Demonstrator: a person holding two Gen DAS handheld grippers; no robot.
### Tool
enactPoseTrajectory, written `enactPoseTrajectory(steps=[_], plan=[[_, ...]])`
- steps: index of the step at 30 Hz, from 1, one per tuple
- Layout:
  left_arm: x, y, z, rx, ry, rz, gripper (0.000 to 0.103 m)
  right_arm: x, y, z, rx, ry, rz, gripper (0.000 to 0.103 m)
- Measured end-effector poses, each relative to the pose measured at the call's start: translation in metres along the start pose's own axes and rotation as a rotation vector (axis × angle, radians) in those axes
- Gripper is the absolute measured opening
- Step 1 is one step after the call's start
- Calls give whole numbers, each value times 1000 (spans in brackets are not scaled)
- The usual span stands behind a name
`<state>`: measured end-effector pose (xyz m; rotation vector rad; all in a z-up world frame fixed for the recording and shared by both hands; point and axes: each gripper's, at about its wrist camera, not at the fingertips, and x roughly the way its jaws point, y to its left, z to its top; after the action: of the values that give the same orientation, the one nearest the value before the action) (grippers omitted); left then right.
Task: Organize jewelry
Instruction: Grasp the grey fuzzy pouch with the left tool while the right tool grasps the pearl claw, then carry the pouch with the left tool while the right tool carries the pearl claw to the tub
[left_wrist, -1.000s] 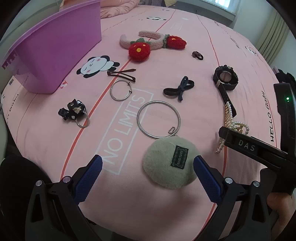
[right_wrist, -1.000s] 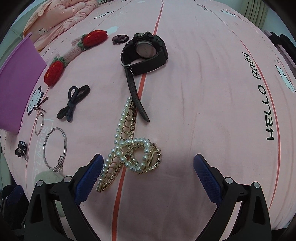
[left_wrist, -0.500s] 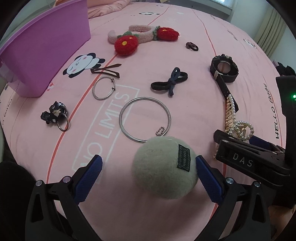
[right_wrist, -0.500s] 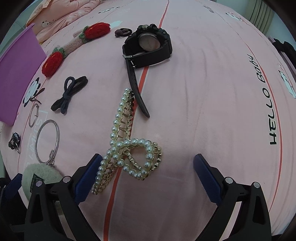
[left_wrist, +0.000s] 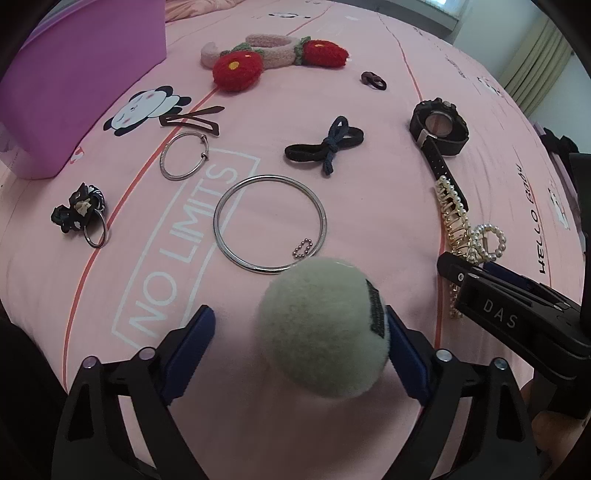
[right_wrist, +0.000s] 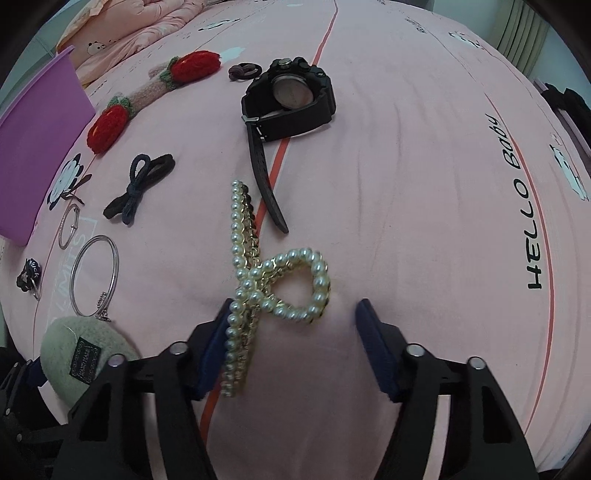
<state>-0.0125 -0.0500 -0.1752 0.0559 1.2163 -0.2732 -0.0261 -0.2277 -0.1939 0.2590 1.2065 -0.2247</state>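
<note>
My left gripper is open around a beige fluffy pom-pom on the pink sheet; the right pad touches it, the left pad stands apart. My right gripper is open around a pearl and gold hair claw, whose loop lies between the pads. The claw and the right gripper body show at right in the left wrist view. The pom-pom shows at lower left in the right wrist view.
A purple bin stands at far left. On the sheet lie a large silver bangle, a smaller ring, a black watch, a dark bow tie, a strawberry headband and a black keyring charm.
Both grippers moved forward and lower. The pom-pom now sits between the left pads and the pearl claw between the right pads; both jaws have narrowed.
</note>
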Motion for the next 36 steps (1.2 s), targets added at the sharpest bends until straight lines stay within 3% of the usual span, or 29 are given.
enactPoseTrajectory(steps=[3,4,5,6,20,29,36], plan=[[-7,-5,-1,25,-6,-18,61,-4,-3,-1,5,-2,1,29],[-9,-8,-1,34,-9,-21,57,-5,-4,-1,4,-5,7,26],[-11,-10,-2,42,-12,-19,56,-6,-4,-1,2,-7,1,14],[-12,-12,-1,50,-15,-15,54,-7,-4,-2,0,-6,-5,12],[-48,7,9,41,-106,56,50,-35,-16,-21,41,-42,65,8],[-89,16,11,47,-196,49,50,-77,-15,-30,44,-122,102,8],[-129,45,21,27,-266,61,50,-112,-1,-30,27,-178,149,8]])
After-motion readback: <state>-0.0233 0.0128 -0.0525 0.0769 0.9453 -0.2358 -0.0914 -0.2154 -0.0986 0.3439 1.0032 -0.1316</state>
